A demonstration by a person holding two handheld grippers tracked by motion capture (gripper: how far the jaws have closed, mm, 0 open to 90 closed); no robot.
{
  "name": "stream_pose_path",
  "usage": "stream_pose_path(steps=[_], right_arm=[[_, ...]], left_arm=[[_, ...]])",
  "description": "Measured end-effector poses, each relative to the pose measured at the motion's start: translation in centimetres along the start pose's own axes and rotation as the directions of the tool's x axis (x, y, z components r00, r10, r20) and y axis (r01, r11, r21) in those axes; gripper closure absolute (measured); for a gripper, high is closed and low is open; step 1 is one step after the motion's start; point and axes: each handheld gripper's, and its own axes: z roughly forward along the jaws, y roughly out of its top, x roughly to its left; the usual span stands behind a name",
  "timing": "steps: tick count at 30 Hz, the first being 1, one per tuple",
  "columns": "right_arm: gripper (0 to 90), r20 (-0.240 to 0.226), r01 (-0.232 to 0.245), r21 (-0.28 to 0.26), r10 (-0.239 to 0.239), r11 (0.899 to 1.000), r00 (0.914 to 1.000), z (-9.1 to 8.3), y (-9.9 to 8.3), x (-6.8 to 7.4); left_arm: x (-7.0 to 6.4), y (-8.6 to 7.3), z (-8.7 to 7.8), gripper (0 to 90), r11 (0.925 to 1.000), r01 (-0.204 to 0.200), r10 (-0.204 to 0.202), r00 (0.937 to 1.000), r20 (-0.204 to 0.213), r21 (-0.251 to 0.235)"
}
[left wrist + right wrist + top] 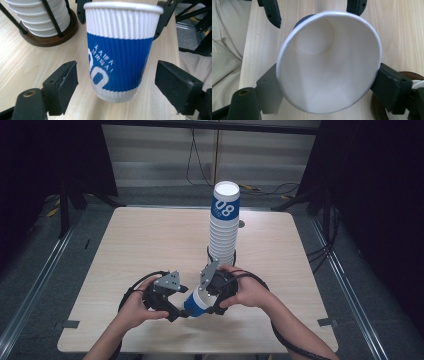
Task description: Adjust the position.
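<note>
Resting on the near part of a pale wood-grain table (pixel 150 240), the left gripper (pixel 179 312) sits in the person's left hand (pixel 134 309), with its grey three-cornered plate (pixel 167 281) facing up. In the left gripper view its two black jaws stand wide apart, one on each side of the base of a ribbed paper cup with a white upper band and a blue lower band (pixel 120 50), and a gap shows between each jaw and the cup wall, so this gripper holds nothing. In the high view the same cup (pixel 196 303) lies tilted between the two grippers, near the front edge of the table, its white rim toward the right gripper (pixel 209 306) and its blue base toward the left one. The right gripper, held in the person's right hand (pixel 248 291), is closed on the cup: in the right gripper view its jaws press on opposite sides of the wall just under the open rim (pixel 329 62), and the white interior faces the camera. Behind the right hand, near the table's centre, a tall stack of matching white and blue paper cups (pixel 223 225) stands upright in a round dark brown wooden base with thin black rods (pixel 50 37). The stack is apart from the held cup.
</note>
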Motion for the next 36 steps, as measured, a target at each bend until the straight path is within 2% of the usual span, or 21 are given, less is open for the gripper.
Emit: stream_pose_path(steps=[3,8,16,23,28,30,32,34,35,36], right_arm=[[18.9,-0.002,-0.007,0.009,0.007,1.0,1.0,0.0,0.2,0.0],[18.8,-0.007,0.007,0.021,-0.007,1.0,1.0,0.1,0.5,0.0],[18.6,-0.006,0.019,0.093,-0.018,0.995,0.9998,-0.1,0.8,0.0],[18.2,-0.017,0.035,0.135,-0.033,0.99,0.9993,-0.2,1.0,-0.2],[17.9,-0.007,0.044,0.189,-0.044,0.981,0.999,-0.3,1.2,-0.2],[17.8,-0.002,0.057,0.214,-0.058,0.975,0.9983,-0.4,1.4,-0.2],[17.8,-0.001,0.052,0.234,-0.053,0.971,0.9986,-0.4,1.5,-0.1],[17.6,0.0,0.082,0.245,-0.085,0.966,0.9964,-0.5,1.6,-0.2],[17.6,0.007,0.068,0.255,-0.072,0.965,0.9974,-0.5,1.7,-0.1],[17.4,0.006,0.083,0.27,-0.088,0.959,0.9961,-0.4,1.8,-0.1]], left_arm=[[0.0,0.1,0.0,18.2,0.9999,-0.013,0.013,0.9999,0.001,0.0],[0.0,0.1,0.1,17.5,1.0,-0.007,0.007,1.0,0.003,-0.004],[0.2,-0.2,0.1,17.5,1.0,0.0,0.0,1.0,0.003,-0.002],[0.3,-0.3,0.1,17.5,1.0,0.001,-0.001,1.0,0.006,0.003],[0.4,-0.5,0.1,17.5,0.9997,0.025,-0.025,0.9996,0.009,-0.006],[0.5,-0.4,0.0,17.5,0.9999,0.014,-0.014,0.9999,0.009,0.002],[0.4,-0.4,0.0,17.5,0.9998,0.02,-0.02,0.9998,0.006,-0.003],[0.4,-0.4,0.0,17.5,0.9996,0.026,-0.026,0.9996,0.008,-0.009],[0.4,-0.4,0.0,17.5,0.9998,0.021,-0.021,0.9997,0.01,-0.004],[0.4,-0.4,0.0,17.5,0.9996,0.026,-0.026,0.9996,0.009,-0.004]])
